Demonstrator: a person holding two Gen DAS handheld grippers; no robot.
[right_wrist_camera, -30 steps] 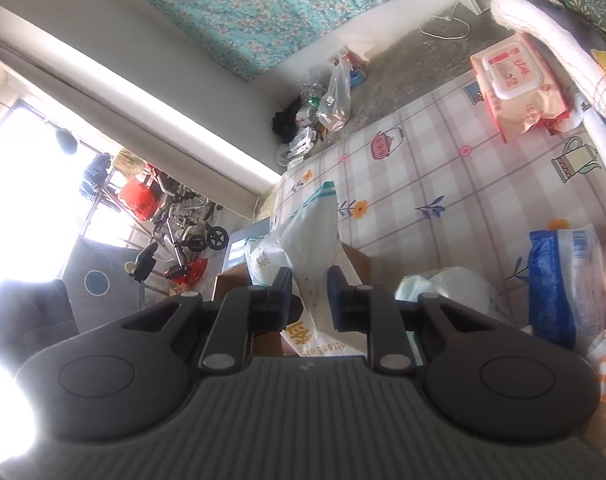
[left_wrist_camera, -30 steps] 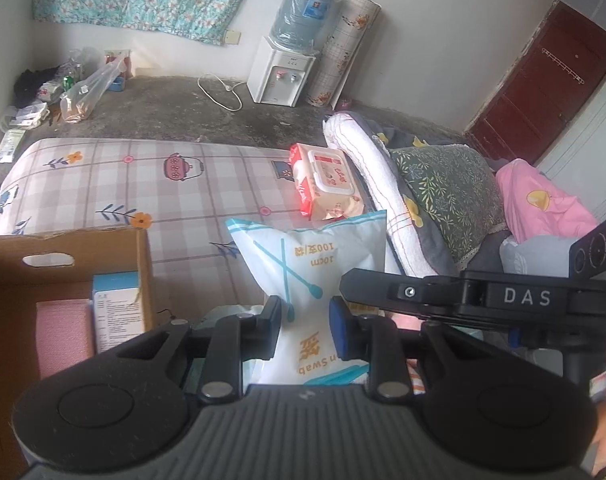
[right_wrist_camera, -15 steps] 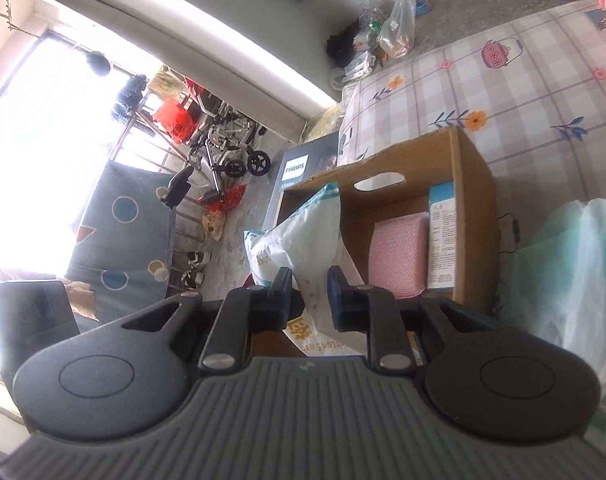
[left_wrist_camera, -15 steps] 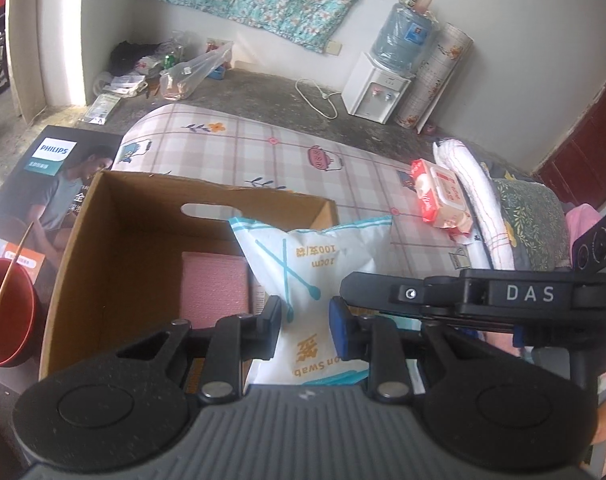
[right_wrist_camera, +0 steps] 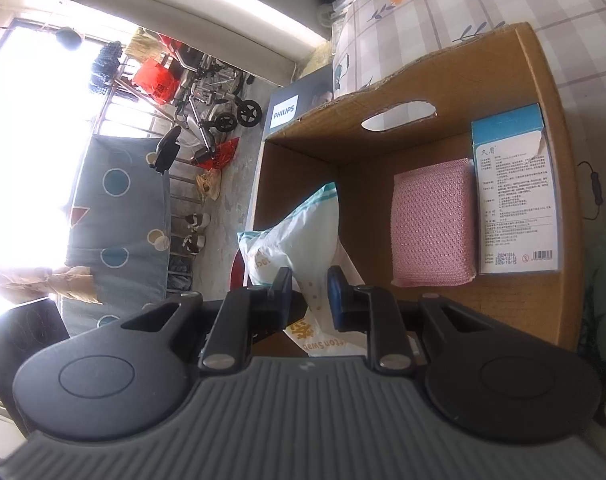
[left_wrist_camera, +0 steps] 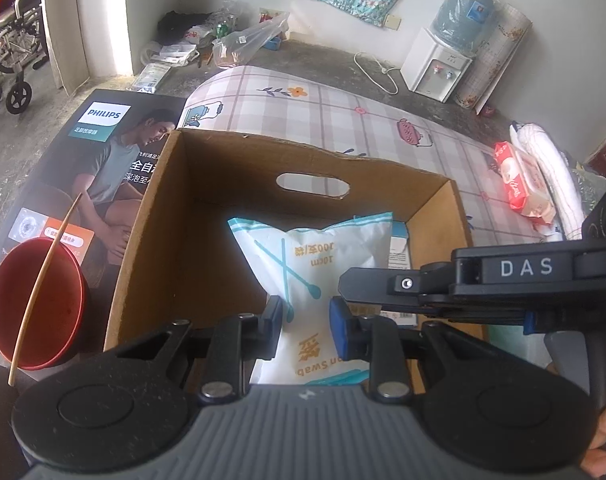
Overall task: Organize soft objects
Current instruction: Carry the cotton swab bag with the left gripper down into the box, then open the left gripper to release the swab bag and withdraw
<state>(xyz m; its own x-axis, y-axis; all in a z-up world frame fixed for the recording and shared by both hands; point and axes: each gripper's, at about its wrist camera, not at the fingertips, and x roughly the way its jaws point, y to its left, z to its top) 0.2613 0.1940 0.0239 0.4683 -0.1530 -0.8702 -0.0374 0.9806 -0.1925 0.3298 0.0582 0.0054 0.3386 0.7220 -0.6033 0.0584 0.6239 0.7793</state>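
Cotton-swab bag (left_wrist_camera: pixel 303 264): white soft pack, being held over the open cardboard box (left_wrist_camera: pixel 151 216), above its bare left half. Left gripper (left_wrist_camera: pixel 305 320) and right gripper (right_wrist_camera: pixel 309 292) are both pinching its lower end, jaws closed onto the plastic. Box is already holding a pink cloth (right_wrist_camera: pixel 433 220) and a blue carton (right_wrist_camera: pixel 515 196) along its right side. Step, by judgement: depositing. Next move is calling for lowering the bag beside the cloth, then both grippers letting go.

We read "PHILIPS" on the large dark printed carton (left_wrist_camera: pixel 103 152), "DAS" on the black right gripper body (left_wrist_camera: pixel 525 268), and "Swab", "10cm" and "100" on the white-and-teal plastic pouch (left_wrist_camera: pixel 315 264). The blue-and-white box's (right_wrist_camera: pixel 517 196) print is too small.
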